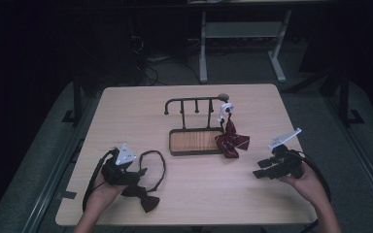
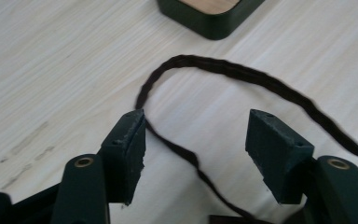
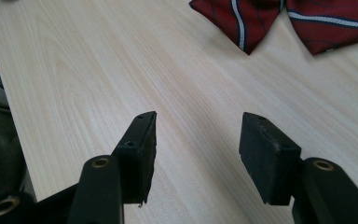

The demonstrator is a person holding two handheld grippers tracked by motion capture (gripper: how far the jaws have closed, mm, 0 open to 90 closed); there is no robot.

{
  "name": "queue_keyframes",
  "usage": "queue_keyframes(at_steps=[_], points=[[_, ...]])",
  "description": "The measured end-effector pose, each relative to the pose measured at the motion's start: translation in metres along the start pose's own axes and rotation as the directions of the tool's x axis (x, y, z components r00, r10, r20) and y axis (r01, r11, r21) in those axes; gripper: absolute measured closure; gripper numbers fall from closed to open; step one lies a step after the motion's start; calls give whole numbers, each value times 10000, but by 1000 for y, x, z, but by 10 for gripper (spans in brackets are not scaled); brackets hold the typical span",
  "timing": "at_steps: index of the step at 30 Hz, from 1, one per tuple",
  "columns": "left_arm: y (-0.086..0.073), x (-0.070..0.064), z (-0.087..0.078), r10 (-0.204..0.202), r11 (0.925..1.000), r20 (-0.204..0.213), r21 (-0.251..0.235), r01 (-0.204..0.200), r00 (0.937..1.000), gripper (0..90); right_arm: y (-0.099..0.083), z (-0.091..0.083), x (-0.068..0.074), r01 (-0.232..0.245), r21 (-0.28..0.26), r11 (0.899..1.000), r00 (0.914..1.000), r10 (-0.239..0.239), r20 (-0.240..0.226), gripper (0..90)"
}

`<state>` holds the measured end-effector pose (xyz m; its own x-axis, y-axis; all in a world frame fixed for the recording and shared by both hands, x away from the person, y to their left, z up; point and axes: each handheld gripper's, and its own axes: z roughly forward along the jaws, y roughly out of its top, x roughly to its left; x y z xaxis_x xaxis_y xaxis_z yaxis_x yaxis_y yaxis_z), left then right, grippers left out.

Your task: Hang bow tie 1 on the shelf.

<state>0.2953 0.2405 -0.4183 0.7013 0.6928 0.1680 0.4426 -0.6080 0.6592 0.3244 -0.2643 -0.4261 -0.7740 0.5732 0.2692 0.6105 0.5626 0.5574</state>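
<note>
Resting low over the near left part of the table [image 1: 126, 104], the left gripper [image 2: 196, 140] has its jaws spread wide, and nothing is pinched between them. The thin band [image 2: 242, 74] of the dark bow tie [image 1: 143, 196] loops across the wood ahead of the jaws and runs back between them; in the left gripper view it passes close by the left jaw's tip, though whether it touches there is hard to make out. The bow itself is cut off at the bottom edge of that view. From the high view the bow lies just in front of the person's left hand [image 1: 102, 191], partly covered by the gripper, and its dark cloth blends with the gripper's black body so the outline is unclear.

The right gripper [image 3: 198, 140] hovers over bare wood at the near right, jaws likewise spread and empty. Ahead of it lies the red striped bow tie [image 1: 232, 141], of which the right gripper view catches the lower wings, the rest cut off by the top edge. In the high view this tie hangs from a white clip [image 1: 225, 110] at the right end of the dark hook rack [image 1: 194, 102], draping over the corner of the wooden tray [image 1: 175, 145] at the rack's base. The room behind the table is too dim to read.
</note>
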Motion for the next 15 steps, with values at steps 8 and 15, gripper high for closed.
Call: queue_keyframes(at_steps=[8, 15], points=[[21, 26, 10, -144, 9974, 398, 718, 116, 9991, 465, 1, 2, 2, 100, 125, 9999, 10000, -100, -2, 460], [35, 34, 26, -295, 9904, 909, 1371, 169, 9954, 459, 5, 5, 5, 155, 158, 9998, 9999, -155, -39, 459]])
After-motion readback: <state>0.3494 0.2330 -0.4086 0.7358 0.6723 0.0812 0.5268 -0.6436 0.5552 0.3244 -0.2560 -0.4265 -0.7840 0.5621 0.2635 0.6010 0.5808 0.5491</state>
